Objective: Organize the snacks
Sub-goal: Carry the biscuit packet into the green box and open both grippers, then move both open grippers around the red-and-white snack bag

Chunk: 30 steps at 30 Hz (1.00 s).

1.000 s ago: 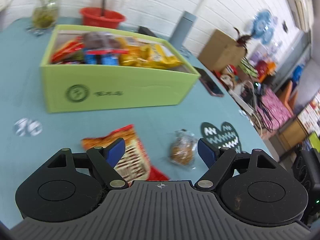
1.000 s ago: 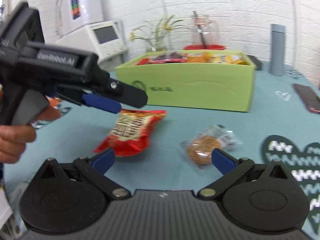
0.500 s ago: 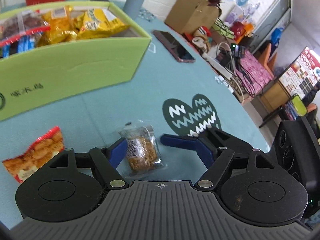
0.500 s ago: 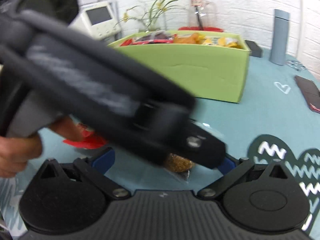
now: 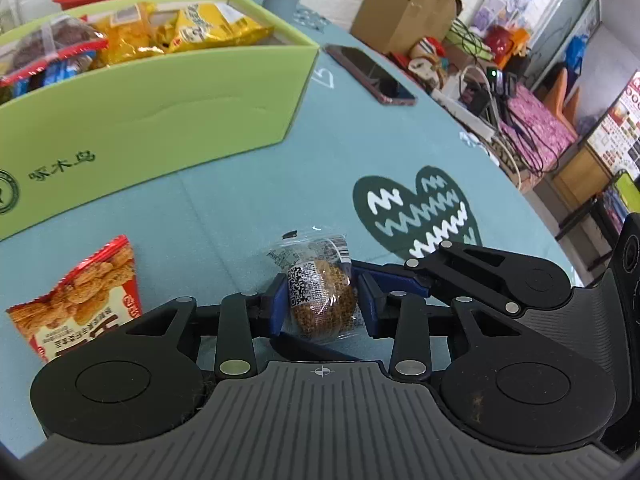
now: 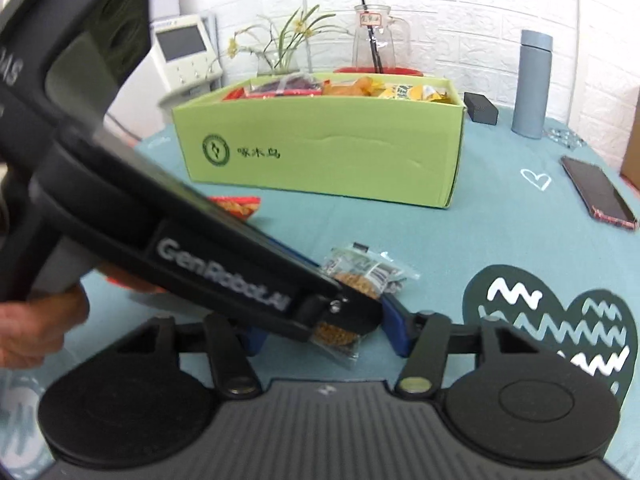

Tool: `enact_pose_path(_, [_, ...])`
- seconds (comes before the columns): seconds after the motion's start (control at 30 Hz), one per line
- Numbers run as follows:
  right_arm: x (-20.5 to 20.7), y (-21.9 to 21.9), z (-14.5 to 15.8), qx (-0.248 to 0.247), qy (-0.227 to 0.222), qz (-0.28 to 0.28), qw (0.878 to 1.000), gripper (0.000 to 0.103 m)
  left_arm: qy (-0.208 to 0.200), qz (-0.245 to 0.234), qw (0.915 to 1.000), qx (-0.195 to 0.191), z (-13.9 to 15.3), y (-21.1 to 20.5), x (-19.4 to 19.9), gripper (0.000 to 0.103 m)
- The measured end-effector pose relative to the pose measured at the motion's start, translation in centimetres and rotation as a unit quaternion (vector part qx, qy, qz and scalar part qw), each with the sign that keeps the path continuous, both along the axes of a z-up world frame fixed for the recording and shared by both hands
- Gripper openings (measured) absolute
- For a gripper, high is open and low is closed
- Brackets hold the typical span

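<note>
A clear-wrapped brown cookie (image 5: 320, 296) lies on the teal tablecloth, and my left gripper (image 5: 323, 308) is shut on it, one blue pad on each side. In the right wrist view the left gripper (image 6: 348, 312) crosses from the upper left down to the cookie (image 6: 360, 280). My right gripper (image 6: 325, 334) straddles both the cookie and the left gripper's tip. Its jaws are closing, and its left pad still stands clear of the wrapper. A red snack bag (image 5: 80, 300) lies to the left. The green box (image 5: 160, 112) behind holds several snack packs.
A phone (image 6: 596, 196) lies at the right, near the table's edge. A grey bottle (image 6: 534, 84), a glass jug (image 6: 376, 36) and a small black box (image 6: 482, 108) stand behind the green box. A dark heart print (image 5: 420, 216) marks the cloth. A person's hand (image 6: 36, 320) holds the left gripper.
The left gripper swung right, from over the red bag to the cookie, and shut on it. The right gripper's jaws narrowed from wide open around the same cookie.
</note>
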State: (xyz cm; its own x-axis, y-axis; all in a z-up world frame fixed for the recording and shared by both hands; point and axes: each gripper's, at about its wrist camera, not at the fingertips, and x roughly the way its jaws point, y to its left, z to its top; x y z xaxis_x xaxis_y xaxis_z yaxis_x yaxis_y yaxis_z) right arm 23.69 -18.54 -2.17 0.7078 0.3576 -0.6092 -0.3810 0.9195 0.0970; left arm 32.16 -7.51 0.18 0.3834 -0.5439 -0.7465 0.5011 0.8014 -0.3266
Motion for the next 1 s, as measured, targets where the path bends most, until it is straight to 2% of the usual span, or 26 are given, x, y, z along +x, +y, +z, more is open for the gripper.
enact_pose_path(0.17, [0.3, 0.8, 2.7, -0.008, -0.048, 0.008, 0.999, 0.057, -0.047, 0.027, 0.9983, -0.022, 4.3, 1.6, 0.5, 0.015])
enact_pose_path(0.33, [4.5, 2.2, 6.9, -0.018, -0.108, 0.035, 0.993, 0.06, -0.104, 0.064, 0.9921, -0.03, 9.0, 3.2, 4.1, 0.015])
enact_pose_path(0.4, [7.0, 2.5, 8.1, -0.02, -0.121, 0.042, 0.992, 0.063, -0.115, 0.075, 0.9901, -0.028, 9.8, 3.5, 6.5, 0.015])
enact_pose_path(0.53, [12.9, 3.6, 8.8, -0.021, -0.111, 0.049, 0.992, 0.065, -0.099, 0.093, 0.9905, -0.024, 9.2, 3.9, 12.0, 0.015])
enact_pose_path(0.63, [16.7, 4.1, 7.7, -0.027, -0.082, 0.053, 0.995, 0.065, -0.07, 0.102, 0.9922, -0.016, 7.3, 4.0, 15.2, 0.015])
enact_pose_path(0.73, [19.1, 4.8, 5.5, -0.044, -0.053, 0.062, 0.996, 0.067, -0.06, 0.1, 0.9931, -0.009, 5.2, 3.9, 16.1, 0.019])
enact_pose_path(0.8, [19.3, 5.1, 4.8, -0.051, -0.054, 0.069, 0.995, 0.073, -0.069, 0.097, 0.9928, -0.018, 5.0, 4.1, 15.9, 0.027])
enact_pose_path(0.83, [18.9, 5.2, 4.8, -0.05, -0.056, 0.07, 0.995, 0.077, -0.072, 0.096, 0.9924, -0.024, 5.2, 4.2, 15.8, 0.036])
enact_pose_path(0.87, [19.2, 5.1, 4.8, -0.046, -0.059, 0.068, 0.995, 0.08, -0.076, 0.099, 0.9918, -0.029, 5.4, 4.3, 15.5, 0.05])
enact_pose_path(0.93, [18.1, 4.8, 5.4, -0.038, -0.075, 0.062, 0.994, 0.082, -0.098, 0.108, 0.9885, -0.038, 6.6, 4.8, 14.3, 0.062])
enact_pose_path(1.0, [15.9, 4.3, 6.6, -0.042, -0.103, 0.055, 0.992, 0.092, -0.13, 0.114, 0.9841, -0.043, 8.2, 5.4, 12.3, 0.068])
